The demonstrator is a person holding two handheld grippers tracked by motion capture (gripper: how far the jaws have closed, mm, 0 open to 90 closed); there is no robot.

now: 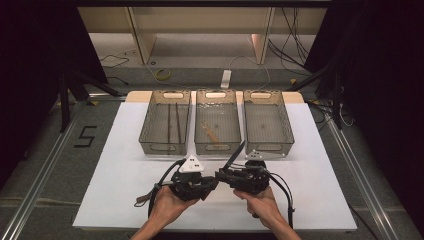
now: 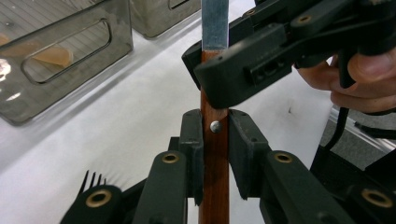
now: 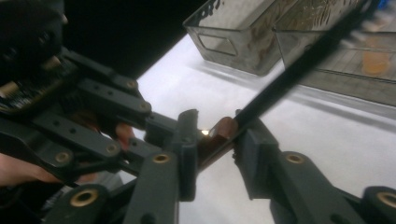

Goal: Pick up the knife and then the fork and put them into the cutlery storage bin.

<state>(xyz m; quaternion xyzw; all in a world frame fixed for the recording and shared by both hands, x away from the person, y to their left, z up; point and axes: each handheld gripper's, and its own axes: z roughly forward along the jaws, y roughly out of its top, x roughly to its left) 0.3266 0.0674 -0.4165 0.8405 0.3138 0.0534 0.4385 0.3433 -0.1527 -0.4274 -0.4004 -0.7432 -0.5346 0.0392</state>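
The knife (image 2: 215, 154) has a reddish-brown wooden handle with a metal rivet and a flat grey blade. It is held above the white table (image 1: 120, 165), just in front of three grey bins (image 1: 216, 129). The left gripper (image 2: 215, 140) clamps the handle. The right gripper (image 3: 215, 140) is closed on the handle near the blade.

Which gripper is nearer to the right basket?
Right. The right gripper is just in front of the right basket; the left gripper is farther to the left, holding the knife.
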